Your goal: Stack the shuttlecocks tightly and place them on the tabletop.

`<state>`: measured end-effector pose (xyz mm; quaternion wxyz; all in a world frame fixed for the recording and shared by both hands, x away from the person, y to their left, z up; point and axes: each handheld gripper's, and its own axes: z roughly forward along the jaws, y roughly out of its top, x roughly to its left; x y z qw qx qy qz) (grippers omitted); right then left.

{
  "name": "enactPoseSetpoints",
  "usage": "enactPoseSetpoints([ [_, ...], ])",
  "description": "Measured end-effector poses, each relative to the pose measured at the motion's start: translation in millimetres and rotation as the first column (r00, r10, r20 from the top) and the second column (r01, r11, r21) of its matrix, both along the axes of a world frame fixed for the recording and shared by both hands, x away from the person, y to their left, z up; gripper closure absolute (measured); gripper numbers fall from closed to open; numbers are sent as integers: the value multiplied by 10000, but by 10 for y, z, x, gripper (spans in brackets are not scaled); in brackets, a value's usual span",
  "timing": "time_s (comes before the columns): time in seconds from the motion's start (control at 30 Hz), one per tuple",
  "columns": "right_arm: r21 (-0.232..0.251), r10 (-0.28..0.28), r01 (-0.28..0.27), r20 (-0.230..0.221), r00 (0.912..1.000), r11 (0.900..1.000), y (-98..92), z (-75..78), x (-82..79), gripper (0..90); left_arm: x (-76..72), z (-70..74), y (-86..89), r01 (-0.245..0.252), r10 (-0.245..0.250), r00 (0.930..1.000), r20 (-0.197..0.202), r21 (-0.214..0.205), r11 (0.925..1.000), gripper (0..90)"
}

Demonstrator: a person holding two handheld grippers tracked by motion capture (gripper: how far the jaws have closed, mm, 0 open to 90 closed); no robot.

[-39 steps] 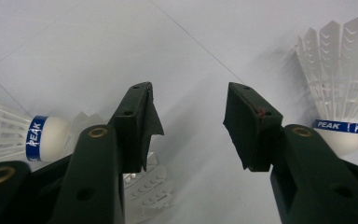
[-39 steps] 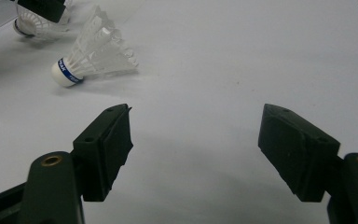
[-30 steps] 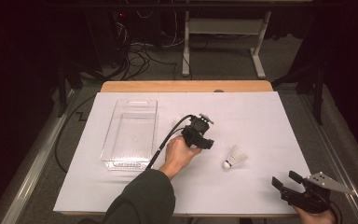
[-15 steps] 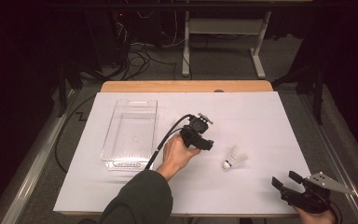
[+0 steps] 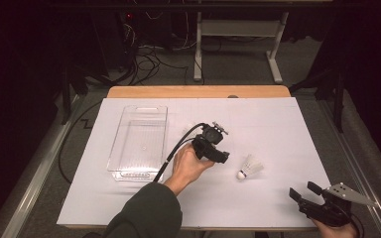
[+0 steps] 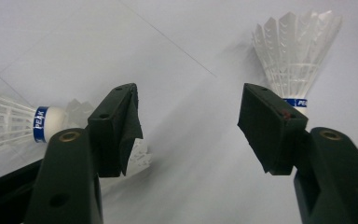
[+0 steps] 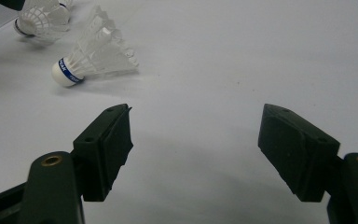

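The left hand-held gripper [image 5: 217, 148] hung over the middle of the bench [image 5: 278, 119], its jaws having just been opening, wide apart with nothing between them. In the left gripper view one shuttlecock [image 6: 296, 56] lay beyond its right jaw and a second shuttlecock [image 6: 14, 123] beside its left jaw, both on the white surface. A clear tray [image 5: 139, 141] sat toward the bench's left edge. The right hand-held gripper [image 5: 310, 196] rested near the front right corner, jaws open and empty.
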<state>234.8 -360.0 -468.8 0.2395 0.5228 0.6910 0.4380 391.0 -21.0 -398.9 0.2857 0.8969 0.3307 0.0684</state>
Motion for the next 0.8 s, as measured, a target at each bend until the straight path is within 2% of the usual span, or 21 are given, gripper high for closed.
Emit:
enactPoseSetpoints([
  [0.43, -10, -19, 20, 21, 10000, 10000, -2, 2, -3, 261, -119, -13, 37, 204, -204, 9995, -228, 16, 9998, 371],
  [0.6, -6, -8, 8, 11, 10000, 10000, 2, 2, -2, 261, -166, -12, 73, 257, -256, 9996, -119, 107, 9996, 383],
  [0.8, -10, -11, 11, 17, 10000, 10000, 2, 2, -2, 261, -222, -26, 112, 347, -345, 9992, -178, 71, 9994, 387],
])
